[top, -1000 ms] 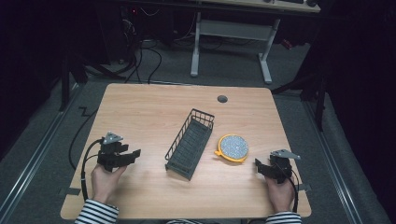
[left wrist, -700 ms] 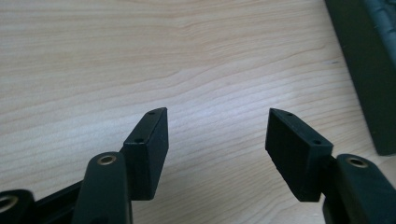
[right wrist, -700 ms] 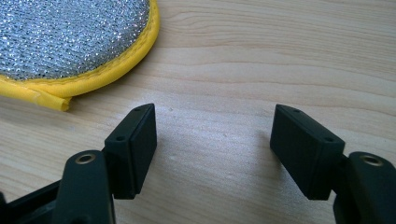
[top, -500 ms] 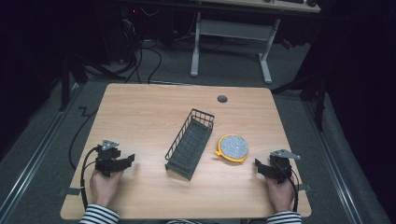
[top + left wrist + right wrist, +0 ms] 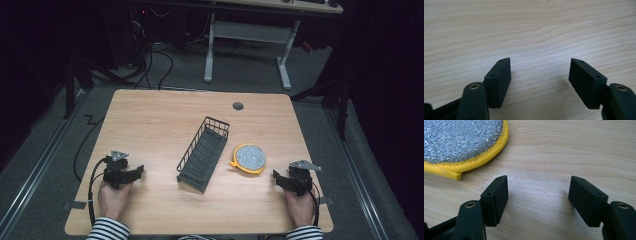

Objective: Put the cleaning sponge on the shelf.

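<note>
While both hands rest low at the near edge of the light wooden bench (image 5: 165,120), the left gripper (image 5: 134,172) points toward the middle of the bench with its jaws set wide apart; they have just been opening, and between them lies bare wood grain, as the left gripper view (image 5: 540,72) shows. The black wire basket (image 5: 202,154), long and narrow, lies ahead of this gripper and well apart from it, angled away across the bench.

The right gripper (image 5: 276,176) sits at the other near corner, its jaws also spread with nothing between them. In the right gripper view (image 5: 539,190) the round scouring pad of silver mesh with a yellow fabric rim (image 5: 461,141) lies flat on the bench just ahead of the jaws and off to their left, near but not touching; a short yellow tab on its rim points toward the left jaw. From the high view the same pad (image 5: 248,158) lies between this gripper and the basket, just beside the basket's long side. A black cable loops from each gripper back toward the striped sleeves.
</note>
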A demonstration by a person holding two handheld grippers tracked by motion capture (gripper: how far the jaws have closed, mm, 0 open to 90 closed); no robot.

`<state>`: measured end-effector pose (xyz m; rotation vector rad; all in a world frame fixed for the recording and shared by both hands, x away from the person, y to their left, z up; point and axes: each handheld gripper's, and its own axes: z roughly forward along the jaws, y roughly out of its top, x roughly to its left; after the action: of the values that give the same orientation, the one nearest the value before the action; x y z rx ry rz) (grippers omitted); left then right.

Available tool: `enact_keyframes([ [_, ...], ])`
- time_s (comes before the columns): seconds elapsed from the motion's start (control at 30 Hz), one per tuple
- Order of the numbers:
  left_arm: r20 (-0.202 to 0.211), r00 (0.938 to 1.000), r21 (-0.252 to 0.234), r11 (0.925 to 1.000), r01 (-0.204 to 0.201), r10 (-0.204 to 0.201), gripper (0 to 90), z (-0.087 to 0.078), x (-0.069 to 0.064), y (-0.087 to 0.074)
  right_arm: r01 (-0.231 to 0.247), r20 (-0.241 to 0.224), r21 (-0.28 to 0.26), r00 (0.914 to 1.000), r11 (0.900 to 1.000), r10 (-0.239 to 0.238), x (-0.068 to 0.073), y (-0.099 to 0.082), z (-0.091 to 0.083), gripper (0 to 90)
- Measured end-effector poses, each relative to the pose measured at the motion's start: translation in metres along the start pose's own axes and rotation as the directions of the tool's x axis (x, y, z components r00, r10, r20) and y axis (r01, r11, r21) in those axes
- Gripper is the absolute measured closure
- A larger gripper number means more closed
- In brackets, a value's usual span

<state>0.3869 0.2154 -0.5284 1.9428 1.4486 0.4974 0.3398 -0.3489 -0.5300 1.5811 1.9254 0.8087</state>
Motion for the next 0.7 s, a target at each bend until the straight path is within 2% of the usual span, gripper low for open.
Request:
enact_keyframes([
  [0.1, -0.016, 0.9998, -0.011, 0.9998, -0.015, 0.015, 34.3, 0.001, -0.001, -0.002, -0.005, -0.005, 0.001, 1.0, 1.0, 0.005, 0.0, 0.0, 0.0, 33.3],
  [0.13, -0.047, 0.9982, -0.038, 0.9985, -0.039, 0.037, 33.2, 0.002, -0.003, -0.006, -0.005, -0.009, -0.001, 0.9999, 1.0, 0.005, -0.001, 0.0, -0.001, 33.5],
  [0.17, -0.047, 0.9982, -0.038, 0.9985, -0.039, 0.037, 31.9, 0.002, -0.003, -0.006, -0.005, -0.009, -0.001, 0.9999, 1.0, 0.005, -0.001, 0.0, -0.001, 33.5],
  [0.2, -0.054, 0.9977, -0.062, 0.9971, -0.044, 0.041, 30.7, 0.003, -0.004, -0.009, 0.002, -0.01, -0.002, 1.0, 1.0, -0.002, -0.001, 0.0, -0.001, 33.5],
  [0.3, -0.057, 0.9977, -0.061, 0.9973, -0.041, 0.037, 29.9, 0.003, -0.004, -0.009, 0.0, -0.008, 0.003, 1.0, 1.0, 0.0, -0.001, 0.0, -0.001, 34.8],
  [0.5, -0.056, 0.9978, -0.062, 0.9973, -0.039, 0.036, 29.4, 0.004, -0.004, -0.009, -0.015, -0.018, 0.053, 0.9997, 0.9985, 0.016, -0.001, 0.005, -0.004, 38.2],
  [0.57, -0.056, 0.9978, -0.062, 0.9973, -0.039, 0.036, 29.4, 0.004, -0.004, -0.009, -0.007, -0.024, 0.082, 0.9997, 0.9967, 0.009, -0.001, 0.008, -0.005, 37.4],
  [0.6, -0.056, 0.9977, -0.061, 0.9973, -0.04, 0.037, 29.1, 0.004, -0.004, -0.009, 0.017, -0.028, 0.088, 0.9995, 0.996, -0.014, -0.001, 0.012, -0.006, 37.3],
  [0.7, -0.056, 0.9977, -0.06, 0.9973, -0.043, 0.04, 28.2, 0.004, -0.004, -0.009, 0.026, -0.042, 0.095, 0.9989, 0.9951, -0.022, 0.0, 0.016, -0.008, 37.7],
])
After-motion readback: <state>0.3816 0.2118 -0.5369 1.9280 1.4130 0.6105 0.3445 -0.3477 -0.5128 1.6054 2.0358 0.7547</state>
